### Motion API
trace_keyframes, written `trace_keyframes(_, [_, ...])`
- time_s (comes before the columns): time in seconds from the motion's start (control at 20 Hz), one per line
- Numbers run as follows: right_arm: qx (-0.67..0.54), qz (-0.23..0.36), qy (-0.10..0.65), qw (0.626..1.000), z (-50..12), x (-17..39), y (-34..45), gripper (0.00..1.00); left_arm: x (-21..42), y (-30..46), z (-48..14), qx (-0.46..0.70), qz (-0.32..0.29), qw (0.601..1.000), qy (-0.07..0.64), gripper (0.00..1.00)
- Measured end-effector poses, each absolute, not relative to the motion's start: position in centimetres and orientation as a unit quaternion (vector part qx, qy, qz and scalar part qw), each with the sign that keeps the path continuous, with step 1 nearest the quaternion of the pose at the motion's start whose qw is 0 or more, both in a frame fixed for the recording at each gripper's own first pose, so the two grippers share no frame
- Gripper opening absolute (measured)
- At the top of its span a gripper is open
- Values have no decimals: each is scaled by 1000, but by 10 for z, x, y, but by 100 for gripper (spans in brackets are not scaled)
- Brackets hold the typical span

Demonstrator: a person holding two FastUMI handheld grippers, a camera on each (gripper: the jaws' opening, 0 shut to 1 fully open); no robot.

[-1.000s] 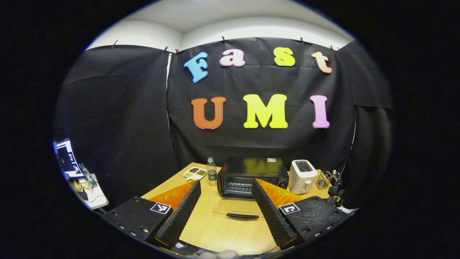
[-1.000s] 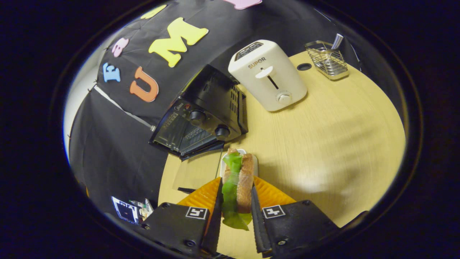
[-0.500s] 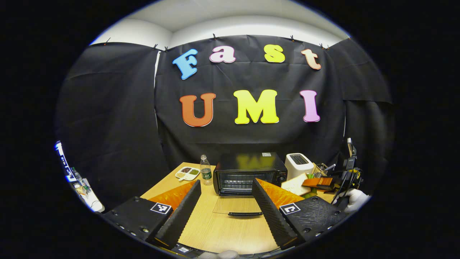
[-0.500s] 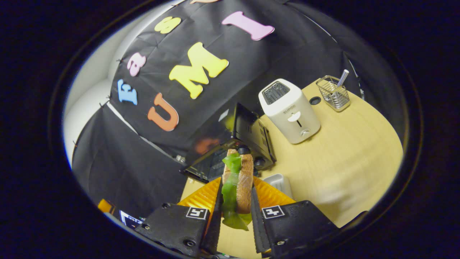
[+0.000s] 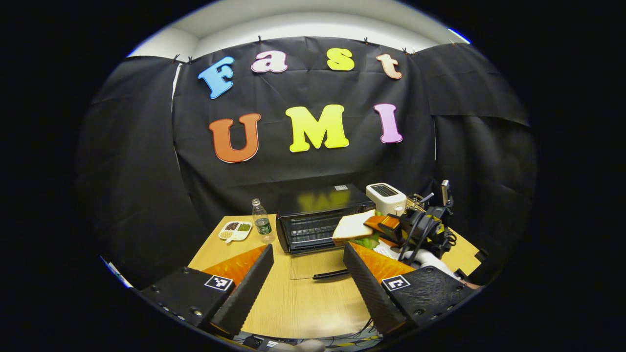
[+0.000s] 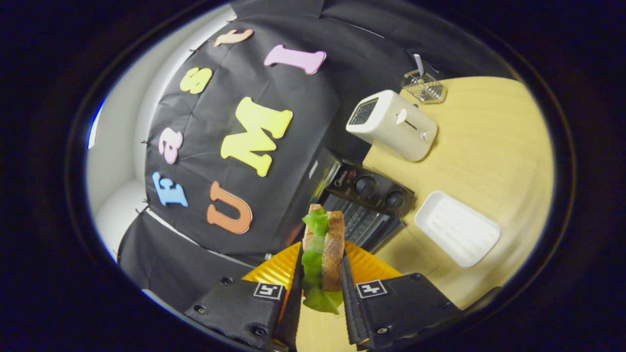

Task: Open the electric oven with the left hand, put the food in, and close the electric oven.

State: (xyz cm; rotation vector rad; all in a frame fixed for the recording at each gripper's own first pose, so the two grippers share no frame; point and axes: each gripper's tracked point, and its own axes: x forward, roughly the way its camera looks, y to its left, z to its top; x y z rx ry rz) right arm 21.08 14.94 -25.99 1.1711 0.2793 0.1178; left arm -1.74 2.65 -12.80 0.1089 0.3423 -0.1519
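Right gripper (image 6: 320, 293) pinches the sandwich (image 6: 323, 254) before the open oven (image 5: 320, 220); its view shows a white tray (image 6: 457, 234). Left gripper (image 5: 305, 283), fingers spread, sees a bottle (image 5: 262, 227) left of the oven.

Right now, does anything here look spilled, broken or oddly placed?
Nothing spilled or broken. The black electric oven has its glass door folded flat onto the wooden table, and the right gripper holds a lettuce sandwich edge-up.

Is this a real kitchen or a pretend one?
Probably a pretend one: a booth set up like a kitchen corner. A wooden table holds an electric oven and a toaster, but black cloth hangs behind instead of kitchen walls.
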Motion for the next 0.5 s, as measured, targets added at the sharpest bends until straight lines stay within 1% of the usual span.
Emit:
trace_keyframes(0.1, [584,38,121,802,-271,222,169,41,-19,32,-134,52,-84,979,178,95])
trace_keyframes(0.25, [605,5,101,790,-291,245,186,41,-19,41,-140,50,-92,977,186,95])
trace_keyframes(0.4, [624,-15,100,775,-309,274,209,41,-18,56,-144,55,-88,977,188,95])
trace_keyframes(0.5, [651,-20,93,753,-311,293,221,41,-13,64,-145,61,-85,977,188,95])
